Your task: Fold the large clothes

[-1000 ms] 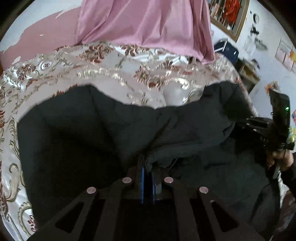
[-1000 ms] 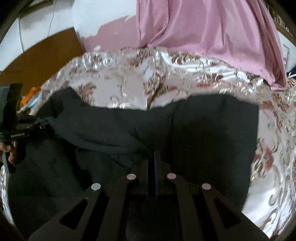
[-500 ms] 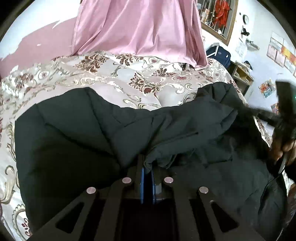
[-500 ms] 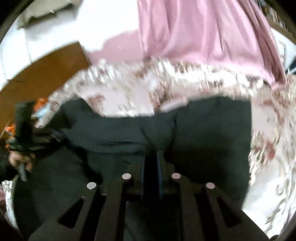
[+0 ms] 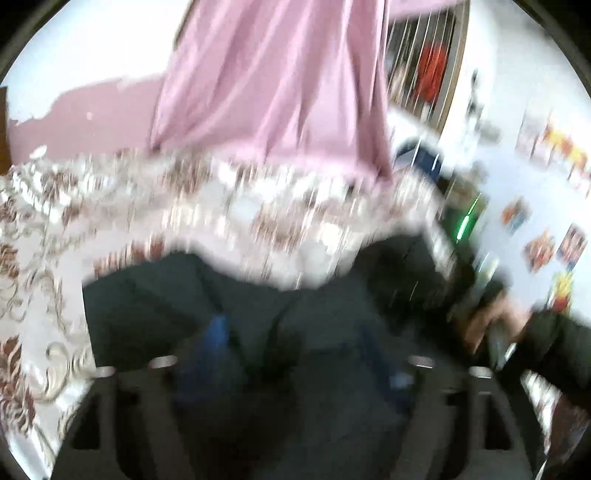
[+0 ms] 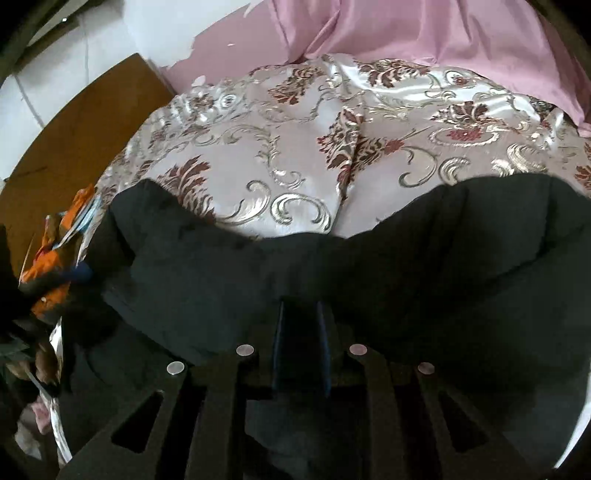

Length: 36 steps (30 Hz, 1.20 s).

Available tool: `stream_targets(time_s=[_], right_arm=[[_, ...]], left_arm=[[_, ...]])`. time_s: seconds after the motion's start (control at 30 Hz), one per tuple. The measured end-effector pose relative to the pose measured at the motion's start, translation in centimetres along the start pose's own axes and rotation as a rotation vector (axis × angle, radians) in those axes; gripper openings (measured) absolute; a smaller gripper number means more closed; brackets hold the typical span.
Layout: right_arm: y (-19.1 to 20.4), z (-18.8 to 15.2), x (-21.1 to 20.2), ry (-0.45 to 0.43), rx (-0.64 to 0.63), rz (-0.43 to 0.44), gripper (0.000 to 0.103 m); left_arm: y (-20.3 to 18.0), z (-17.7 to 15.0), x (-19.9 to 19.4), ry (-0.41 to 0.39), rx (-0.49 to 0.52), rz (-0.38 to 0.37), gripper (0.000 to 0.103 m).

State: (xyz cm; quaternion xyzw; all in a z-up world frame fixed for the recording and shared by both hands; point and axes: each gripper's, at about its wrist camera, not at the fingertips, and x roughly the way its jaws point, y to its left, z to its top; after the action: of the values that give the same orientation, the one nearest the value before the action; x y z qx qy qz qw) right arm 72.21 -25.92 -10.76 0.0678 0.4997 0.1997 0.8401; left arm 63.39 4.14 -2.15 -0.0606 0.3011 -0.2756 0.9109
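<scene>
Dark jacket (image 6: pixel 369 280) lying spread across the floral bedspread (image 6: pixel 295 147), its far edge toward the pink curtain (image 6: pixel 443 33). My left gripper (image 5: pixel 295 343), badly blurred in its own view, has just been opening; its blue-padded fingers (image 5: pixel 218 332) now stand spread wide over the jacket, and none of the cloth looks pinched. My right gripper (image 6: pixel 300 343) has just been opening a little; its fingers (image 6: pixel 279 332) stand slightly apart with dark cloth between them, though I cannot tell whether they still press on it. In the left view, my right hand (image 5: pixel 491 325) is a blur at the jacket's right edge.
</scene>
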Motion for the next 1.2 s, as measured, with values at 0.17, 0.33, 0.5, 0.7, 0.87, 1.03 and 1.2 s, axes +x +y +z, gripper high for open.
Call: stream_targets(time_s=[0.17, 0.33, 0.5, 0.7, 0.87, 1.03, 1.2], right_arm=[[-0.3, -0.8, -0.1, 0.036, -0.003, 0.059, 0.016], [-1.0, -0.3, 1.3, 0.144, -0.043, 0.094, 0.016], [-1.3, -1.0, 4.2, 0.177, -0.046, 0.088, 0.013], [1.0, -1.3, 7.9, 0.157, -0.142, -0.068, 0.009], [1.8, -2.0, 8.0, 0.104, -0.148, -0.104, 0.009], [2.5, -2.5, 2.6, -0.065, -0.112, -0.026, 0.009], [5.4, -1.3, 1.8, -0.08, -0.162, 0.036, 0.009]], left_arm=[[-1.5, 1.7, 7.2, 0.195, 0.044, -0.068, 0.06], [-1.9, -1.5, 15.6, 0.54, 0.182, 0.05, 0.018], [-1.2, -2.7, 18.1, 0.574, 0.191, 0.136, 0.013], [-1.7, -4.4, 19.6, 0.509, 0.269, 0.229, 0.012], [-1.1, -4.4, 17.0, 0.403, 0.228, 0.169, 0.012], [1.4, -4.6, 13.6, 0.288, 0.013, 0.06, 0.012], [3.4, -5.3, 12.6, 0.259, -0.124, 0.0, 0.012]])
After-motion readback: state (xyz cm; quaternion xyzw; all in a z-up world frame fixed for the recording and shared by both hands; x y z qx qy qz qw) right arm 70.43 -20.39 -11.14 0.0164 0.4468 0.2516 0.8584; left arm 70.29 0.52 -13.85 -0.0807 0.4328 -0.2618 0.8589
